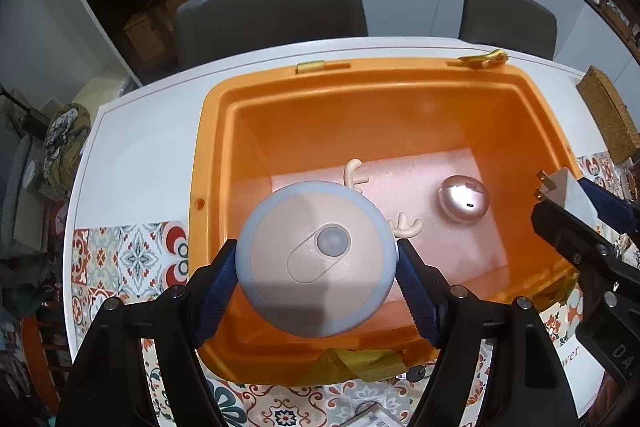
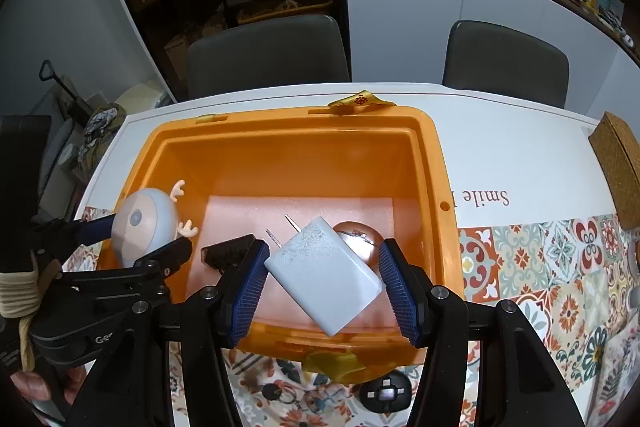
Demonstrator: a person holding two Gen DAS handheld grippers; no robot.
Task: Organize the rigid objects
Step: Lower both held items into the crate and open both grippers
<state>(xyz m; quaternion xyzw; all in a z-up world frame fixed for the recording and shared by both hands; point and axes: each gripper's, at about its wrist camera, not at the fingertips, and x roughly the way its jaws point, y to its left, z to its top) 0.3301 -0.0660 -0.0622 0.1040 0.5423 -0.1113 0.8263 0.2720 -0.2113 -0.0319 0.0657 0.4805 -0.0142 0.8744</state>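
An open orange bin point(image 1: 212, 163) stands on the white table; it also shows in the right wrist view point(image 2: 440, 167). My left gripper point(image 1: 316, 275) is shut on a round blue and beige toy with antlers point(image 1: 312, 259), held over the bin's near left part; the toy also shows in the right wrist view point(image 2: 144, 227). My right gripper point(image 2: 322, 271) is shut on a white power adapter with two prongs point(image 2: 324, 271), held over the bin; the adapter also shows in the left wrist view point(image 1: 568, 187). A shiny pink round object point(image 1: 464, 201) lies on the bin floor.
Two grey chairs point(image 2: 268, 55) stand behind the table. A brown woven box point(image 2: 618, 167) sits at the right edge. A patterned mat point(image 2: 560, 267) covers the near table. A black remote-like device point(image 2: 384, 393) lies in front of the bin. A black object point(image 2: 228, 251) lies inside the bin.
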